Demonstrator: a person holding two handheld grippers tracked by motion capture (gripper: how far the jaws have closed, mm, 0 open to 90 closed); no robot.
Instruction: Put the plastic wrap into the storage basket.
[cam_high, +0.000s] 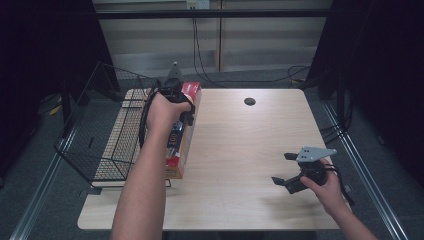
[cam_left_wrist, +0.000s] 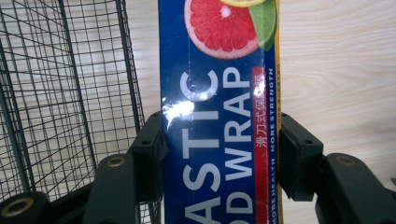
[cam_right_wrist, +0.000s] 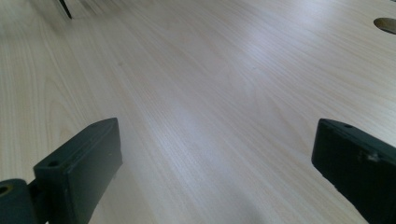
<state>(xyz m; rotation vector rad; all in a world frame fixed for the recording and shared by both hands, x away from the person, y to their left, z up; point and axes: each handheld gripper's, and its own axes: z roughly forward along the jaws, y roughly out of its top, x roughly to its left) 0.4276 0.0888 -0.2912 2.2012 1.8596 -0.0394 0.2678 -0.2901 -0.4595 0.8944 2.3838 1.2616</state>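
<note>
A long blue and orange plastic wrap box (cam_high: 181, 134) hangs just above the table beside a black wire basket (cam_high: 100, 130). My left gripper (cam_high: 176, 102) is shut on its far half, fingers down. In the left gripper view both black pads (cam_left_wrist: 150, 156) press the sides of the box (cam_left_wrist: 219, 126), whose face shows a grapefruit picture and white letters. My right gripper (cam_high: 282, 169) rests low over the table's near right part, jaws spread wide. In the right gripper view my right gripper (cam_right_wrist: 215, 163) has bare wood between its jaws.
The wire basket stands at the table's left edge, its mesh (cam_left_wrist: 60, 93) close to the box's left side. A dark round cable hole (cam_high: 249, 101) lies at the back of the light wooden table (cam_high: 250, 140). Cables trail on the floor behind.
</note>
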